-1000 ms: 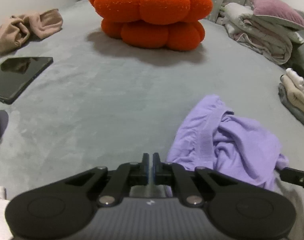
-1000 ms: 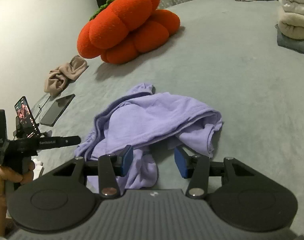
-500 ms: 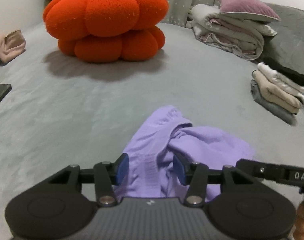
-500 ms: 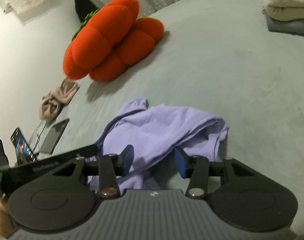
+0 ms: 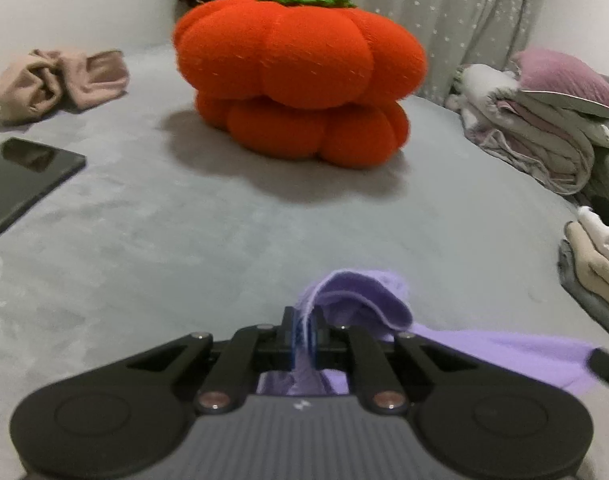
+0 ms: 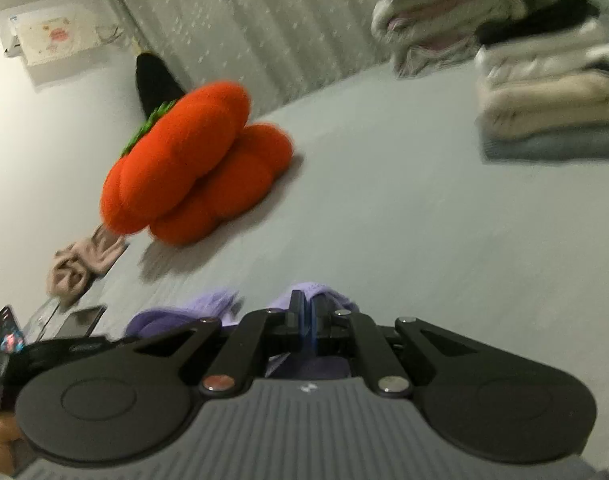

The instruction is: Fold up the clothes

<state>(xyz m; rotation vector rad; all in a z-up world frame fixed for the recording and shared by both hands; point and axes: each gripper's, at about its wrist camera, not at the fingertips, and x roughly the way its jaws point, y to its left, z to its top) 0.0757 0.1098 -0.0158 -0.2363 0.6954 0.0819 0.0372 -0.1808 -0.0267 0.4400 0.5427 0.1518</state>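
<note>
A lilac garment (image 5: 364,296) lies on the grey bed cover. In the left wrist view my left gripper (image 5: 303,330) is shut on a fold of its cloth, which loops up over the fingers and stretches away to the right. In the right wrist view my right gripper (image 6: 307,320) is shut on another part of the lilac garment (image 6: 208,304), whose cloth bunches just past the fingertips and to the left. Most of the garment is hidden under both gripper bodies. Both views are motion-blurred.
An orange pumpkin cushion (image 5: 300,76) sits mid-bed. A beige crumpled garment (image 5: 60,80) and a dark tablet (image 5: 20,176) lie at the left. Folded blankets with a pink pillow (image 5: 544,108) and a stack of folded clothes (image 5: 596,264) stand at the right. Grey cover (image 5: 184,240) lies between.
Both grippers were open over the lilac garment half a second ago; now each has shut on its cloth and lifted it, and both views have tilted up toward the pumpkin cushion.
</note>
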